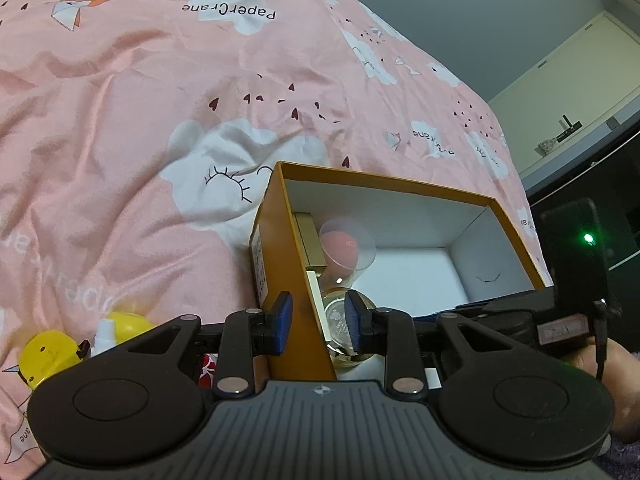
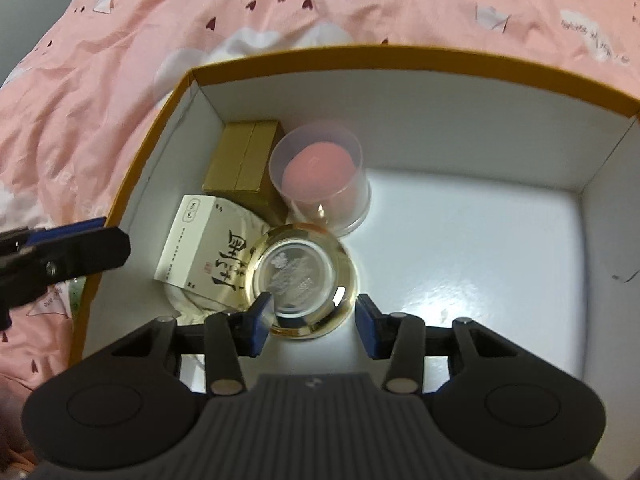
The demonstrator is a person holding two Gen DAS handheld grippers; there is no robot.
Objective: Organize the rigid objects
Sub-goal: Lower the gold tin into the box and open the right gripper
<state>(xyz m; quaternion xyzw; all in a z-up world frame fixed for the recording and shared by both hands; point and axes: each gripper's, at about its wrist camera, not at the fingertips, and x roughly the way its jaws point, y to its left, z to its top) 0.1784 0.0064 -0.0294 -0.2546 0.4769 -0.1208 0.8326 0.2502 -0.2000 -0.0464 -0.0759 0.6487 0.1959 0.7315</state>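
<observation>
An orange box with a white inside (image 2: pixel 400 54) lies on the pink bedspread. In its left part are a gold carton (image 2: pixel 240 158), a clear tub with a pink sponge (image 2: pixel 320 172), a white carton with black calligraphy (image 2: pixel 204 248) and a round gold-rimmed glass jar (image 2: pixel 302 280). My right gripper (image 2: pixel 314 320) is open above the jar, fingers on either side and apart from it. My left gripper (image 1: pixel 318 318) is open, straddling the box's near left wall (image 1: pixel 292 280). The jar (image 1: pixel 340 320) also shows in the left wrist view.
Yellow plastic toys (image 1: pixel 50 354) and a small white spray bottle (image 1: pixel 105 336) lie on the bedspread (image 1: pixel 140 120) left of the box. A red patterned item (image 1: pixel 206 368) peeks under my left gripper. A white cabinet (image 1: pixel 580 80) stands at the far right.
</observation>
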